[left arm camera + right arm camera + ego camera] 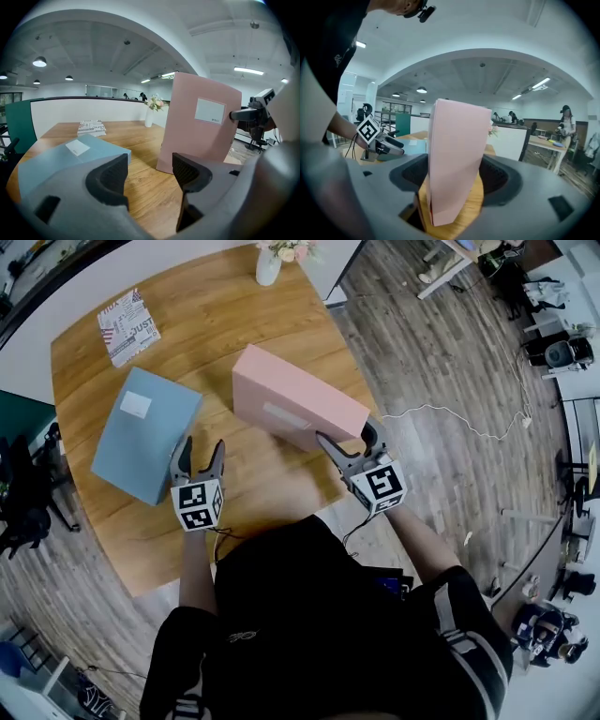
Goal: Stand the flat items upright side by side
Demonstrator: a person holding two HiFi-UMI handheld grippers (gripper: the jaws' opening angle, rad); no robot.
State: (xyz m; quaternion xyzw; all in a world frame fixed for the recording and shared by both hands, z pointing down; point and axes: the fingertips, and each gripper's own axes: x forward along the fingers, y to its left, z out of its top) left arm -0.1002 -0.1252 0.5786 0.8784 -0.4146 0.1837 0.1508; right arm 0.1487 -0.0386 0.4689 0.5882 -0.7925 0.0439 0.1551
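The right tool (pixel 347 437) clamped the upright pink box (pixel 295 395) by its end; the left tool (pixel 200 446) hung open and empty beside the flat blue box (pixel 145 432) on the counter (pixel 206 324).

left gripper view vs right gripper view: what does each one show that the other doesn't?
Only left gripper view: the pink box's broad face with its white label, the magazines, and the left gripper's jaws apart with nothing between them. Only right gripper view: the right gripper shut on that box's narrow edge. Both: pink box upright, blue box lying flat, wooden table.
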